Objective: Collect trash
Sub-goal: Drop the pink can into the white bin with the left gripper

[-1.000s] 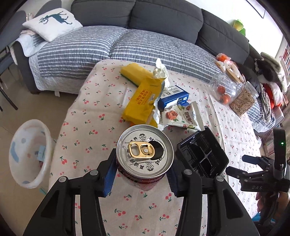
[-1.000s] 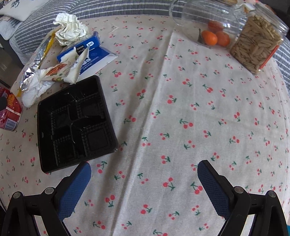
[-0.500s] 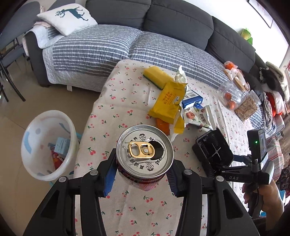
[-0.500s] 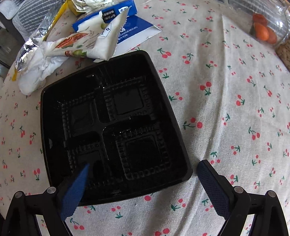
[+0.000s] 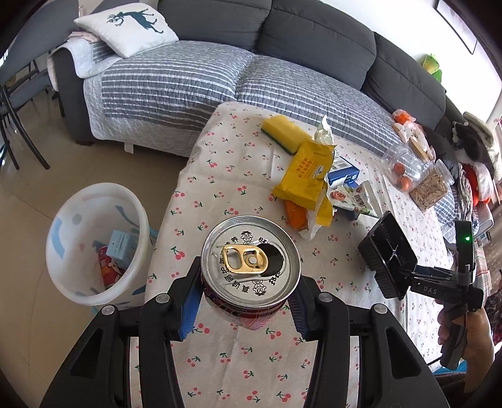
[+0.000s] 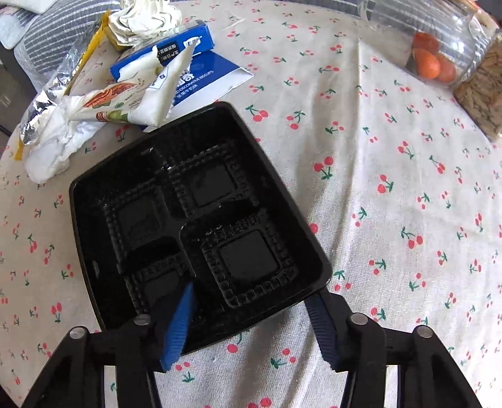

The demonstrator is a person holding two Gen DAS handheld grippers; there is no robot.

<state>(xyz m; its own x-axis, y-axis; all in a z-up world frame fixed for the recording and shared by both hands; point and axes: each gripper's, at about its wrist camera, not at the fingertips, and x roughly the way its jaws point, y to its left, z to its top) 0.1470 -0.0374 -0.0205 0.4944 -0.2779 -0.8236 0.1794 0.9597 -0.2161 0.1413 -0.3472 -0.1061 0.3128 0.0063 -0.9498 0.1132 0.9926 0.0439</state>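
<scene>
The left hand-held gripper [image 5: 248, 301] is clamped on an opened drink can [image 5: 250, 262], with one blue pad on each side of the can body. The can stays upright with its mouth on top, probably so that no remaining liquid spills. It hangs above the near part of the counter [image 5: 238, 194], and the white trash bin [image 5: 94, 241] stands on the floor to the left with some packaging already inside, so I judge the can goes there next.

The right hand-held gripper [image 6: 251, 323] has just been closing its jaws around the near corner of the black plastic tray [image 6: 200, 226]. One finger is inside the tray and the other is outside the wall; in the left wrist view the tray is tilted up off the cloth, so the grip seems to hold it. A thin wall is a sensible place to pinch such a wide, light thing.

Far on the counter lie more wrappers: a yellow packet [image 5: 309, 175], a blue box [image 6: 175, 59] and crumpled paper [image 6: 147, 15].
</scene>
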